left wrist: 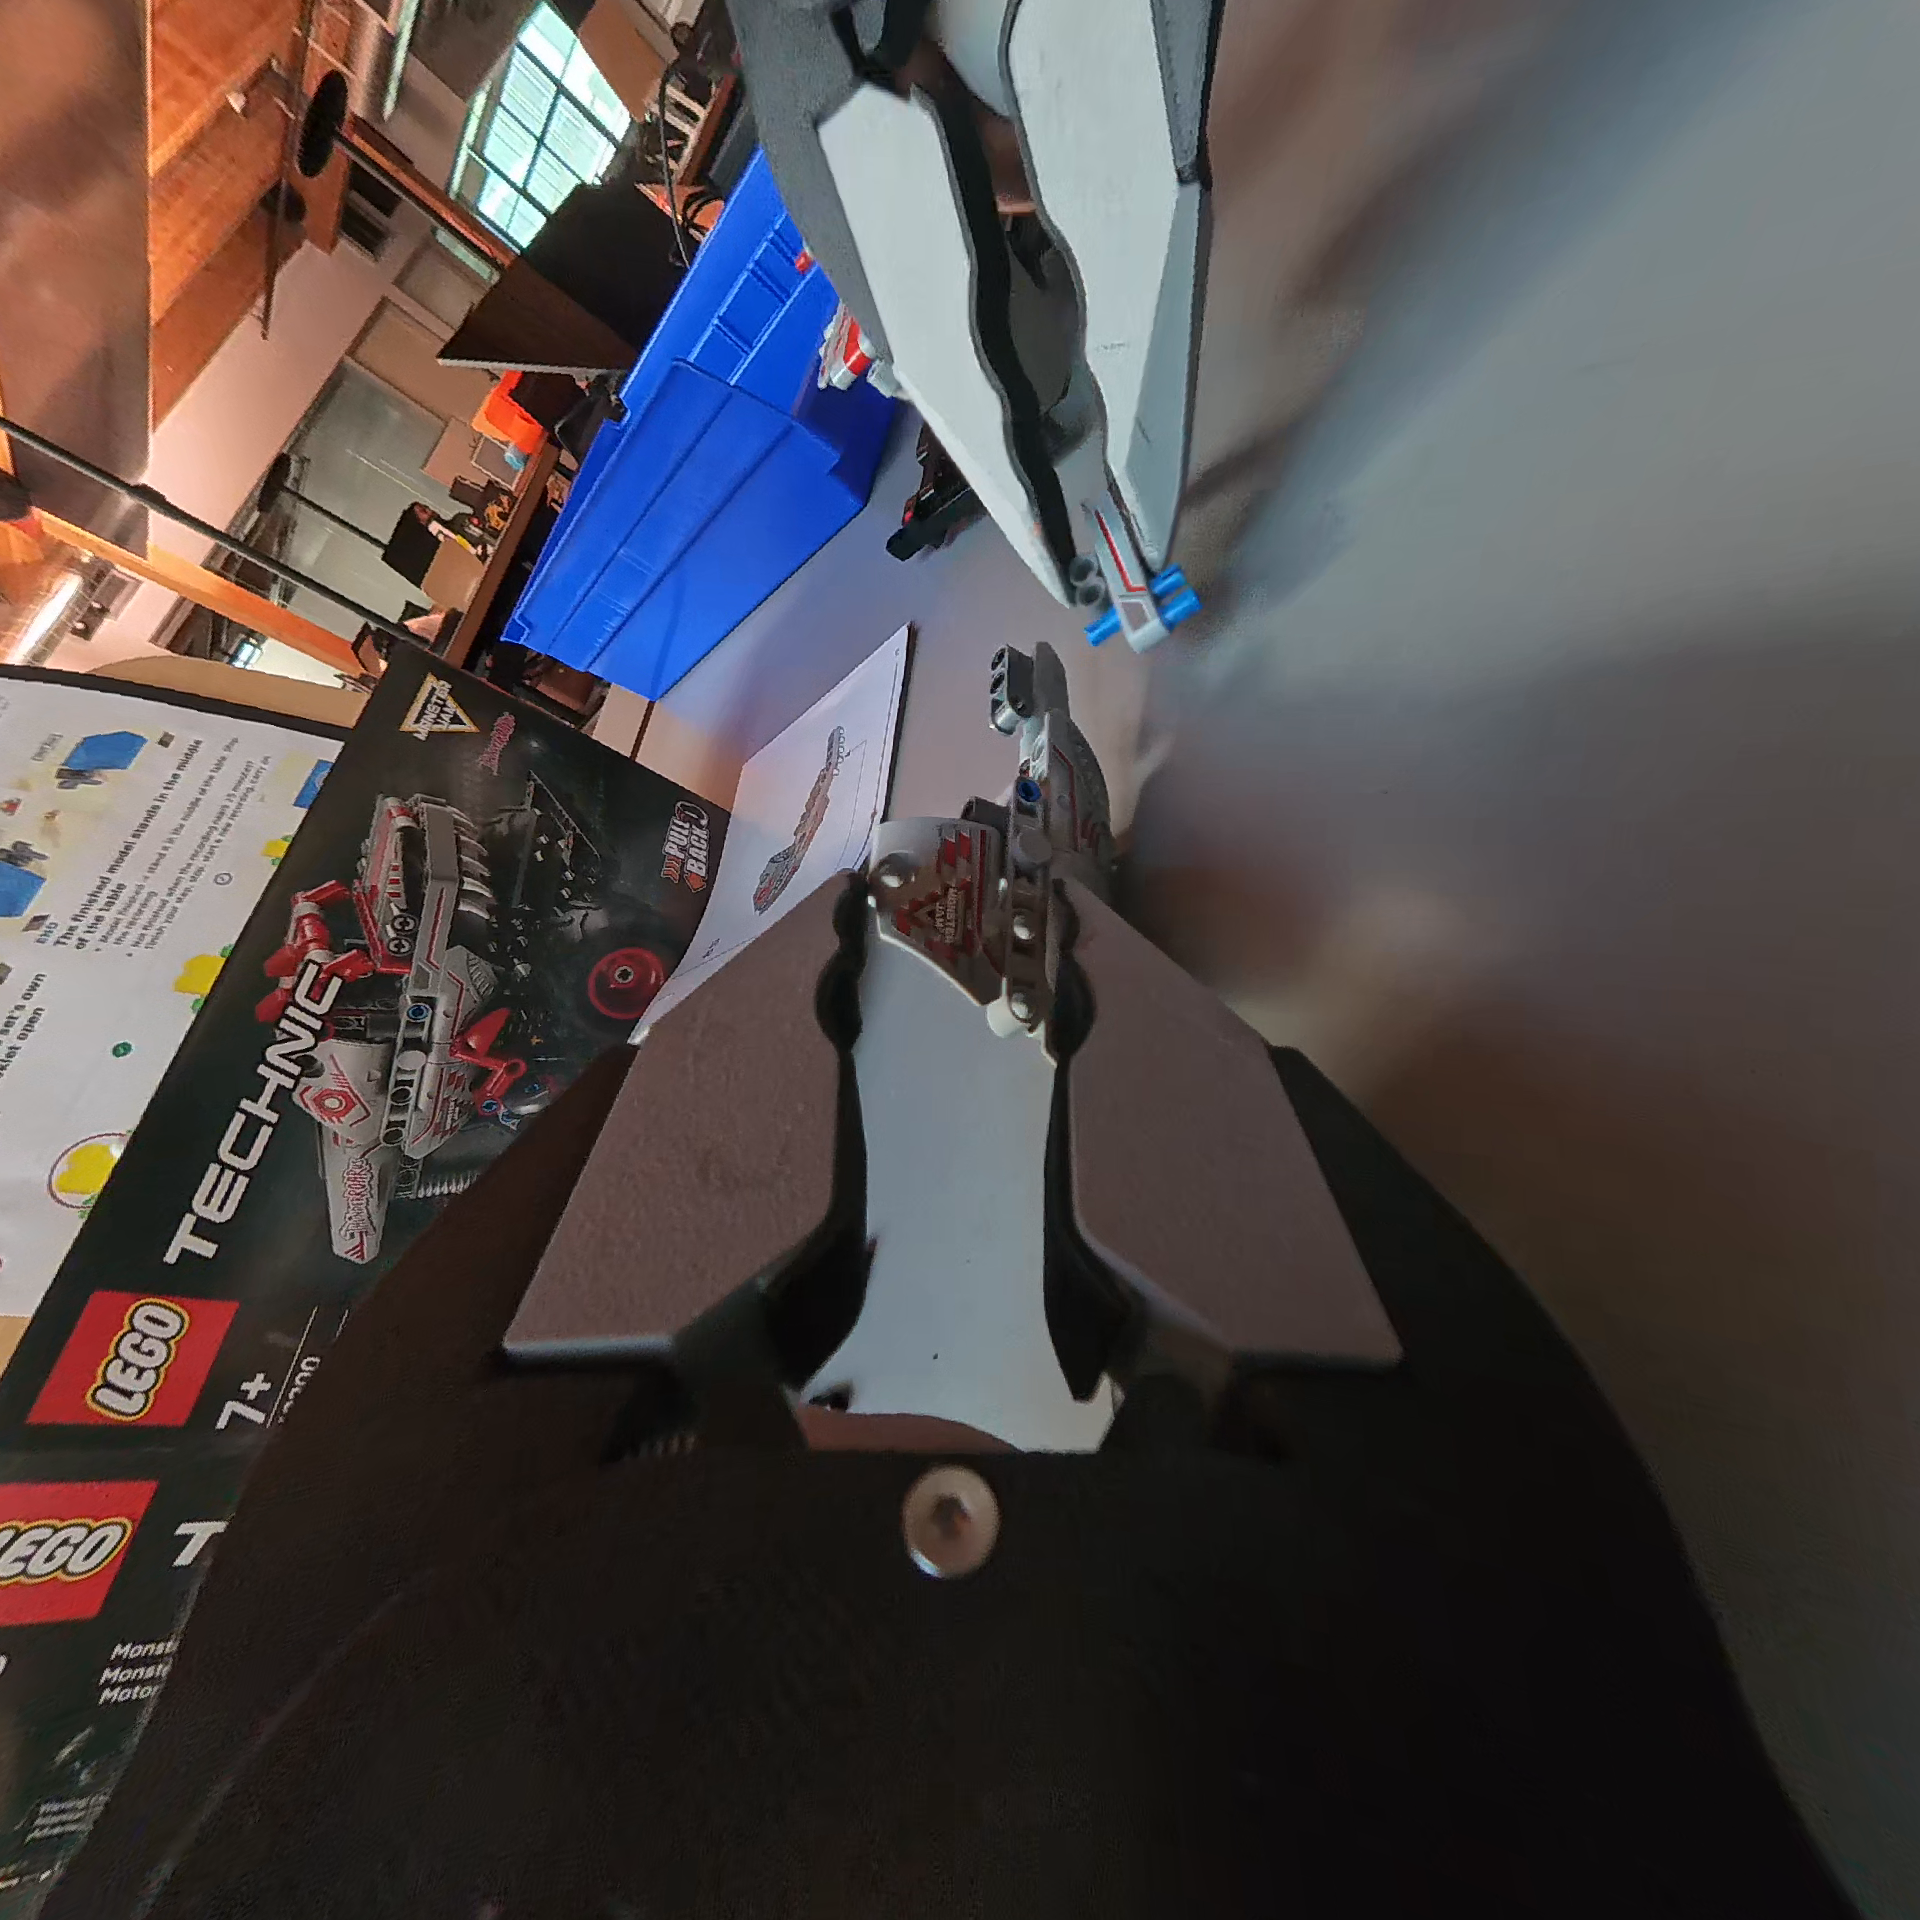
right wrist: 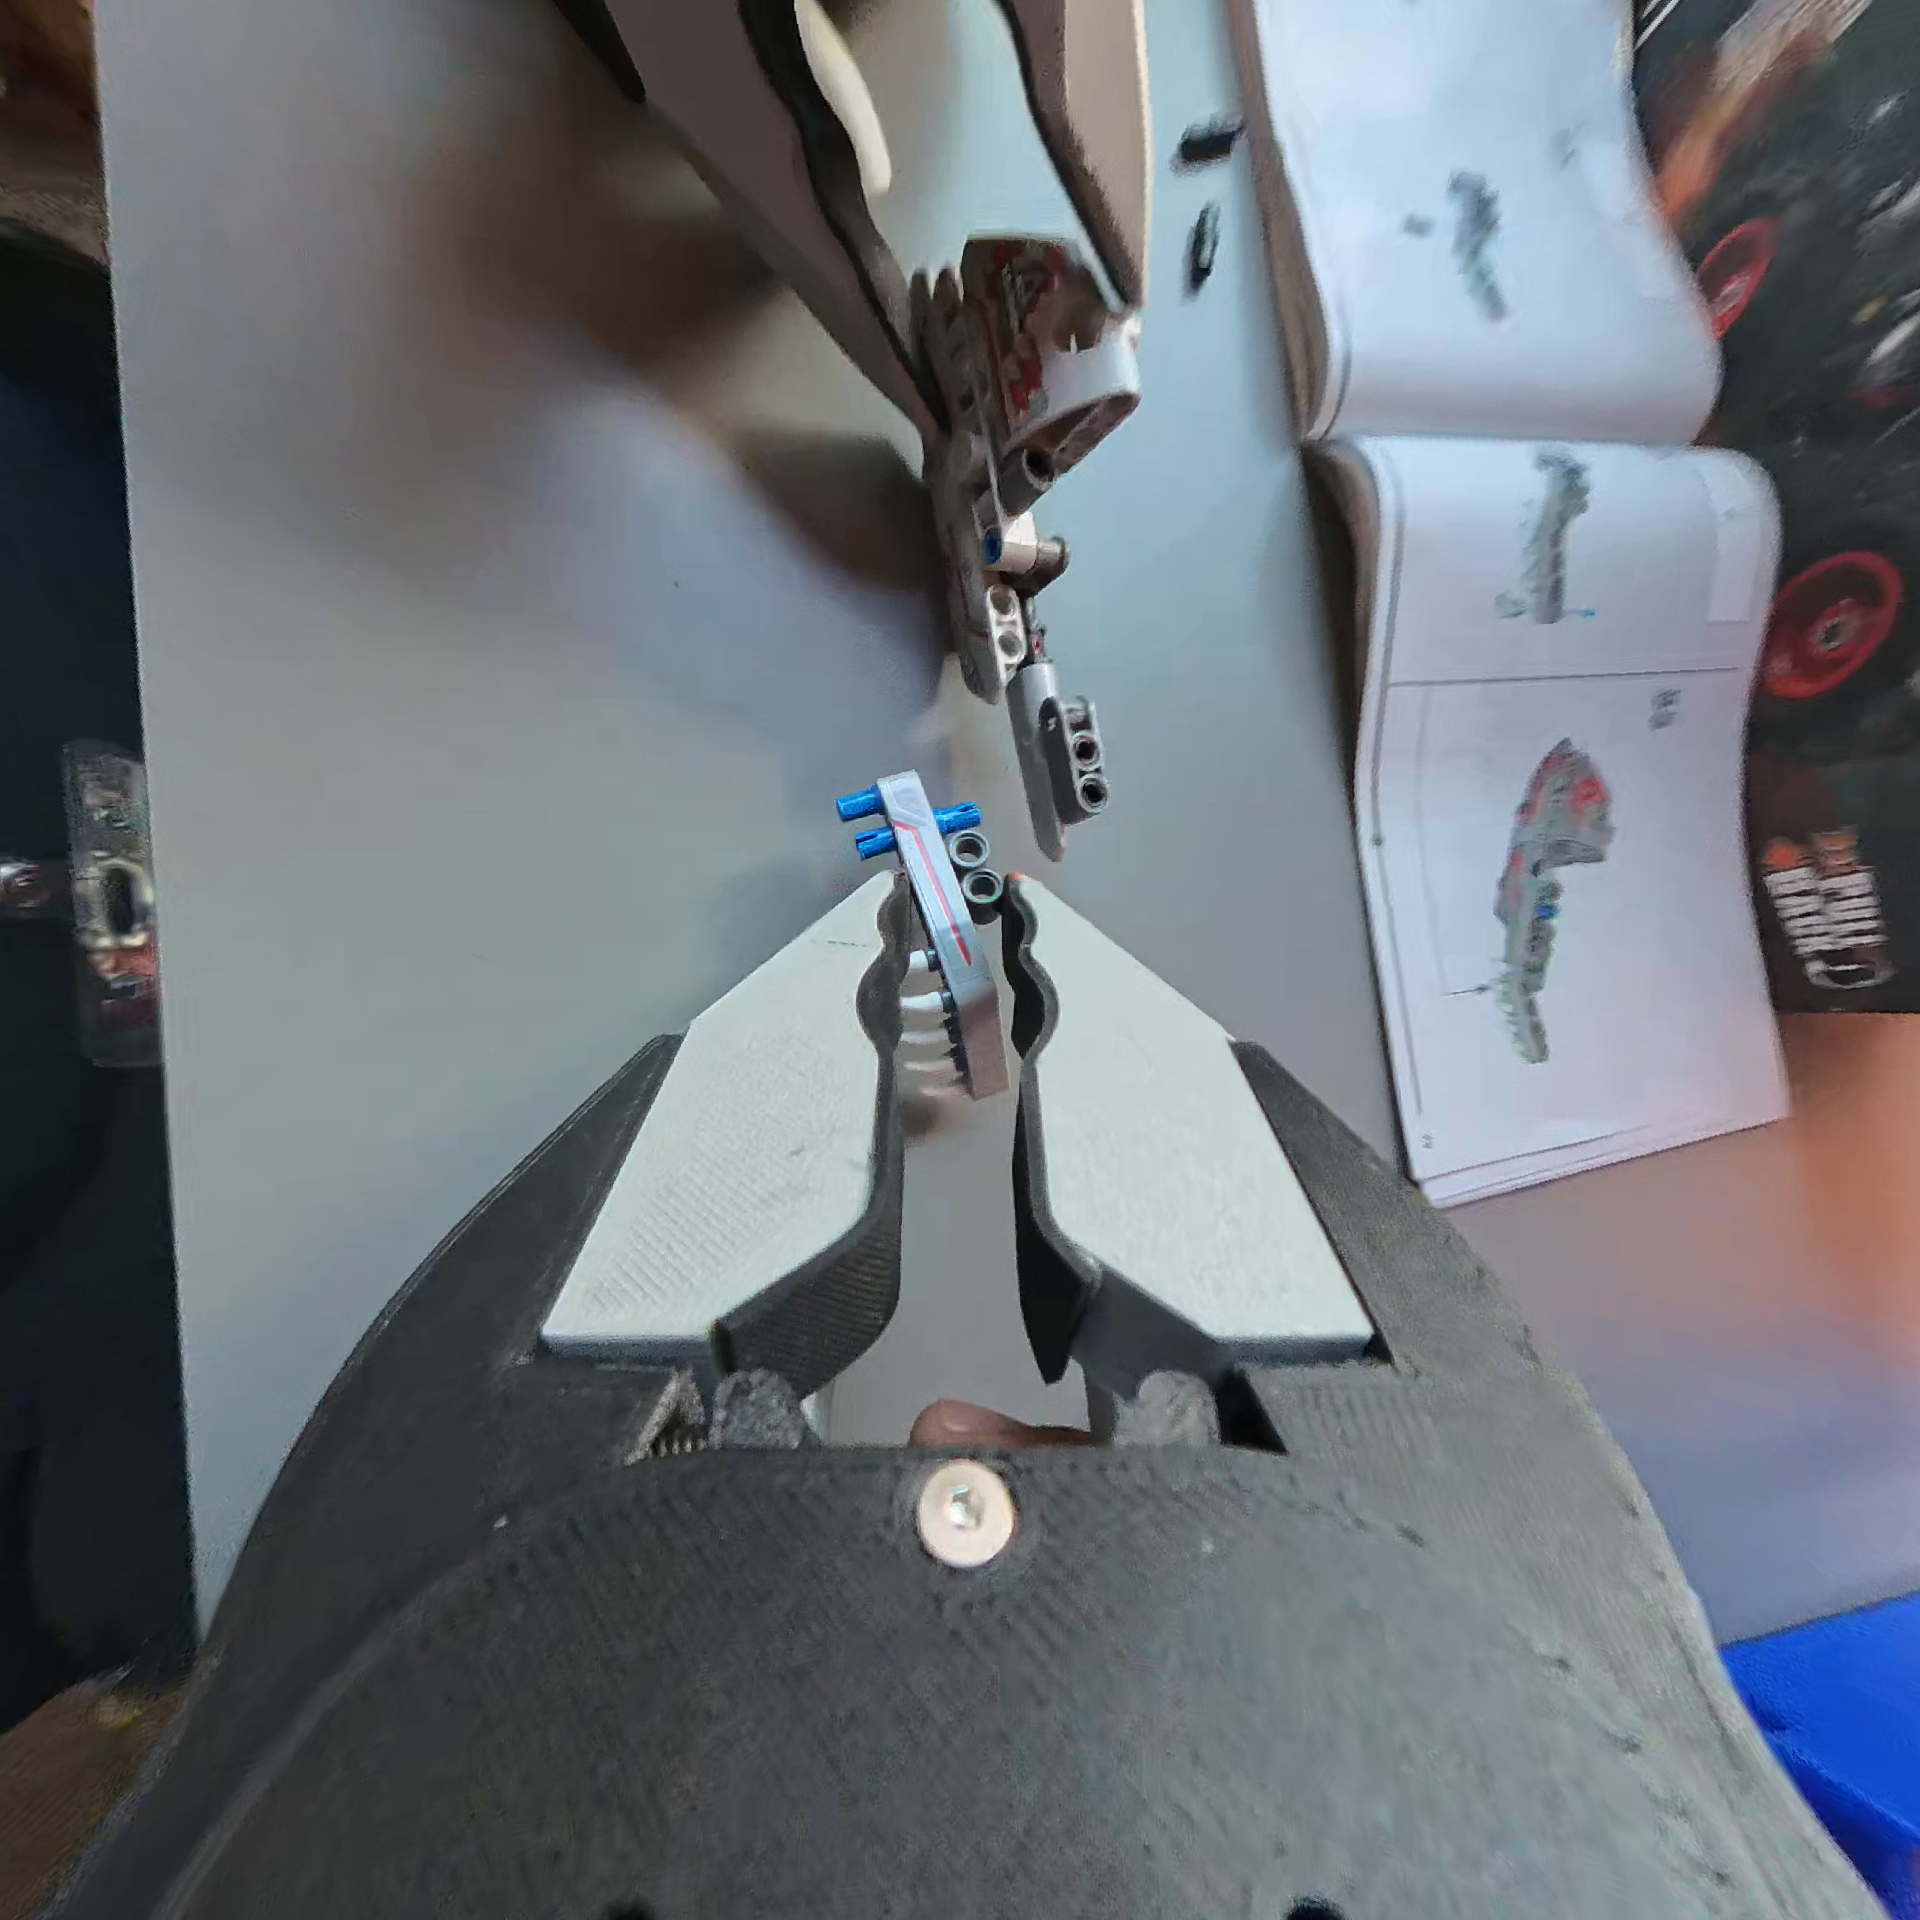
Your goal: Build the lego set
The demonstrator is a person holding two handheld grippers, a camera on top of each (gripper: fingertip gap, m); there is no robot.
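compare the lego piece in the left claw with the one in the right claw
The long grey and red lego assembly in the left claw is larger, built of many parts, with a curved white printed panel. The small grey lego panel with blue pins in the right claw is short, slim and flat. Both are gripped, held off the grey table, ends nearly meeting.

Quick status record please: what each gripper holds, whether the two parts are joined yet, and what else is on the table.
left gripper: shut on long grey body, gripped at its curved panel end
right gripper: shut on small grey piece with blue pins sticking out
parts joined: no, a gap shows between the piece and the body's free end
alignment: the body's free end, with its open pin holes, is close to the piece
manual: open on the table
box: beside the manual
blue bin: farther back
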